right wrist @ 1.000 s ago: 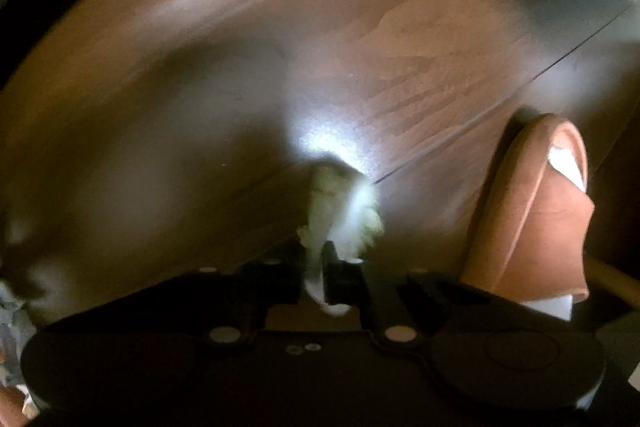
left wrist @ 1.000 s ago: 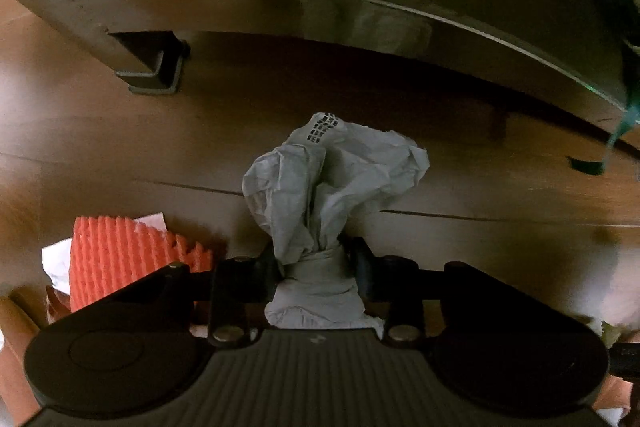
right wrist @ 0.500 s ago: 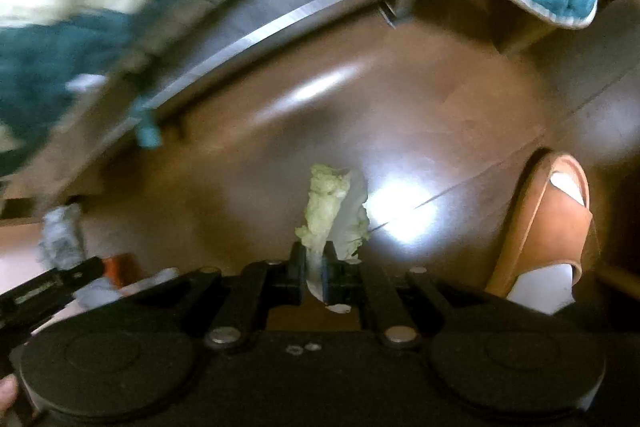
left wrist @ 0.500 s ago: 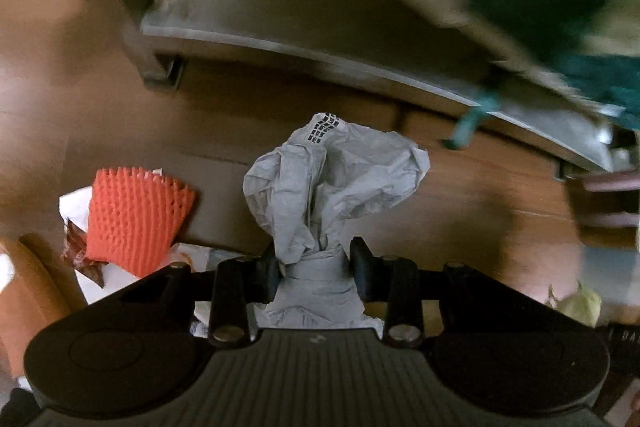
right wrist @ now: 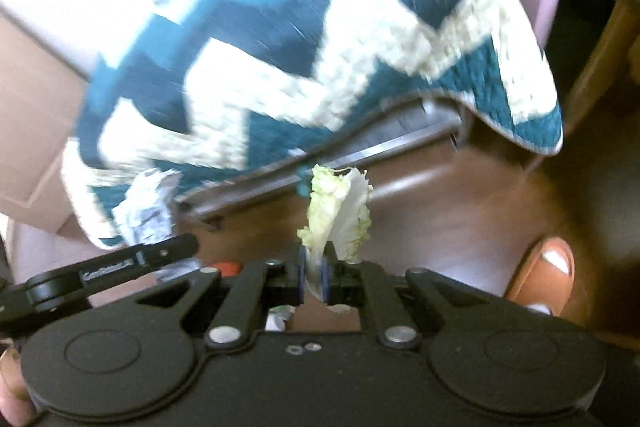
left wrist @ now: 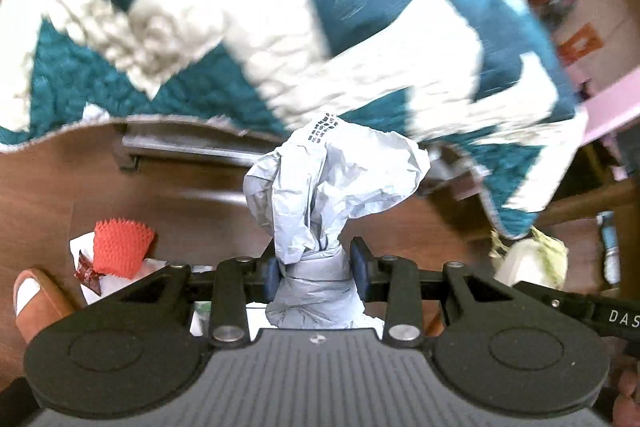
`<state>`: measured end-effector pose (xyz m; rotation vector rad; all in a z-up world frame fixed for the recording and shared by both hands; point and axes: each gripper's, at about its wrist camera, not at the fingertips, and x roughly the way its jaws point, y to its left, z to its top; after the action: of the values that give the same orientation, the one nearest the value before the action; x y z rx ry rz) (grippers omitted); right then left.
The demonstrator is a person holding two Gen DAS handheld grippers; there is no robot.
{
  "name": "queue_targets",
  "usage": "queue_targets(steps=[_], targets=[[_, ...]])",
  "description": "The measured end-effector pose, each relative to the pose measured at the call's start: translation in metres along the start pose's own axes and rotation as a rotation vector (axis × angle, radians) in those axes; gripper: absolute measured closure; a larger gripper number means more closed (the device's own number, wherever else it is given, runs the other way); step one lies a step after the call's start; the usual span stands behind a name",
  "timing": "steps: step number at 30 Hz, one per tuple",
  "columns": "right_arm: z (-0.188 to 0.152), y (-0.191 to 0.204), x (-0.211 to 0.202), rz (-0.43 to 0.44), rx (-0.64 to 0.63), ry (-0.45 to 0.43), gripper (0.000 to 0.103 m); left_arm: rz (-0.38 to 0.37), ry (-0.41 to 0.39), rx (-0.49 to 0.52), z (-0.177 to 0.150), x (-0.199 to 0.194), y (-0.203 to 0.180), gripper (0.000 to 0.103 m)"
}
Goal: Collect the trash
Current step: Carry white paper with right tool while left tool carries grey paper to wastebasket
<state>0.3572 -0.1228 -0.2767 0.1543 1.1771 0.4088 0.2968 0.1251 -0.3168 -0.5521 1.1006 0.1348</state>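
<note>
My left gripper [left wrist: 316, 267] is shut on a crumpled grey paper wad [left wrist: 332, 183], which sticks up past the blue pads. My right gripper [right wrist: 315, 271] is shut on a pale green cabbage leaf [right wrist: 336, 215]. Both are high above the brown wooden floor [left wrist: 160, 203]. The cabbage leaf [left wrist: 532, 259] and the other gripper's finger [left wrist: 580, 307] show at the right of the left wrist view. The paper wad [right wrist: 148, 203] and the left gripper's finger [right wrist: 120, 267] appear at the left of the right wrist view.
A teal and cream quilted blanket [left wrist: 280, 27] hangs over a low piece of furniture with a metal rail [right wrist: 360, 159]. On the floor lie an orange foam net [left wrist: 120, 247], a small wrapper [left wrist: 86, 267] and white paper. Brown slippers [left wrist: 36, 303] [right wrist: 540, 275] stand below. Cardboard boxes [left wrist: 592, 39] sit behind.
Both grippers have risen from near the floor, each keeping hold of its piece. The blanket now fills the upper part of both views, and the floor litter looks smaller.
</note>
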Motion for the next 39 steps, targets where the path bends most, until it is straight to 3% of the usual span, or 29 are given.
queue_targets(steps=[8, 17, 26, 33, 39], targets=[[-0.010, 0.023, -0.125, 0.110, -0.130, -0.173, 0.097, -0.092, -0.153, 0.086, -0.008, -0.098, -0.054, 0.068], [-0.002, 0.006, -0.260, 0.118, -0.191, -0.402, 0.097, -0.191, -0.348, 0.220, -0.009, -0.201, -0.130, 0.068], [0.019, -0.031, -0.389, 0.021, -0.246, -0.664, 0.097, -0.301, -0.515, 0.358, 0.003, -0.283, -0.230, 0.068], [0.044, -0.085, -0.444, -0.075, -0.171, -0.754, 0.097, -0.386, -0.571, 0.493, 0.011, -0.315, -0.329, 0.068], [0.067, -0.135, -0.458, -0.173, -0.132, -0.770, 0.096, -0.431, -0.564, 0.588, 0.014, -0.314, -0.408, 0.068]])
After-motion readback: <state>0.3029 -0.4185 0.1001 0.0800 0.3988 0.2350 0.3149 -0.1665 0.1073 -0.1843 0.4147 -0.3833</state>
